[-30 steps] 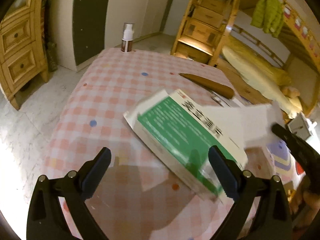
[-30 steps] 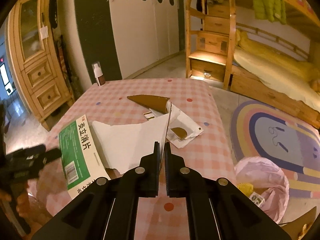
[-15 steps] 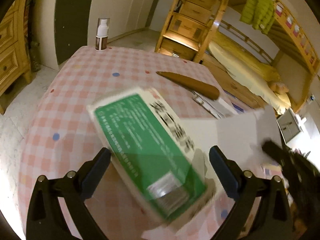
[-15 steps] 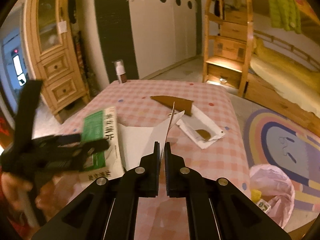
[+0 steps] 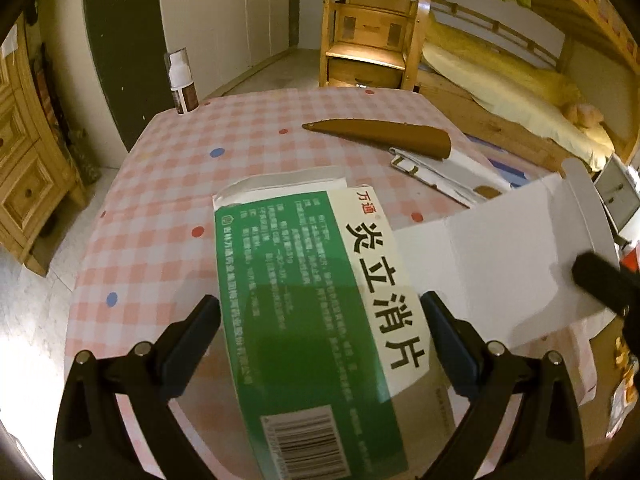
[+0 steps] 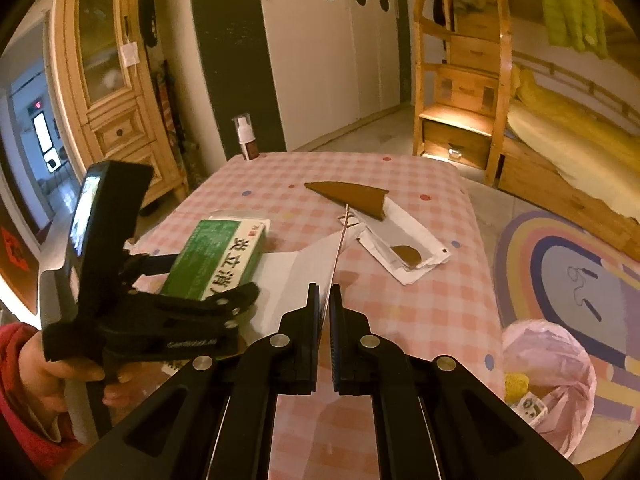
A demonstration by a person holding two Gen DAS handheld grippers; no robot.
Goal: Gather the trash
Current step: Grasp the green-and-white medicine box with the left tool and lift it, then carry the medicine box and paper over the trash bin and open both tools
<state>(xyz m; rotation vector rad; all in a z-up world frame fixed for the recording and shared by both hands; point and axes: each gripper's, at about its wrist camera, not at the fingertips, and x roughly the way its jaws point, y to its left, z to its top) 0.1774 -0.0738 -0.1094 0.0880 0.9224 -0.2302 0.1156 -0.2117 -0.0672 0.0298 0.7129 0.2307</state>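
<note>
jaws of the left gripper (image 5: 320, 334) stand wide apart, one on each side of the green and white box (image 5: 320, 308), and i cannot see either pad pressing on it. jaws of the right gripper (image 6: 327, 308) are together, pinched on the thin edge of the white card flap (image 6: 298, 276) that belongs to the same opened-out box. the box lies on the near part of the checked tablecloth (image 5: 168, 184), between the two grippers, with the flap spread toward the right one.

it looks like empty cardboard: light, fairly stiff along its long sides, weak at the folds, glossy enough to slide on the cloth. a squeeze across the narrow width, where the left jaws already straddle it, seems the best hold; too hard a squeeze would likely crush it flat.

just beyond it lie a white wrapper (image 6: 404, 252) and a brown pointed piece (image 5: 380, 138), more litter by the look of it, close to the flap but not on the box. a small pump bottle (image 5: 182, 84) stands upright at the far corner, well apart. a pink bag (image 6: 548, 376) with scraps inside sits on the floor beside the table on the right, probably where the box should go. nothing blocks that way except the table edge.
</note>
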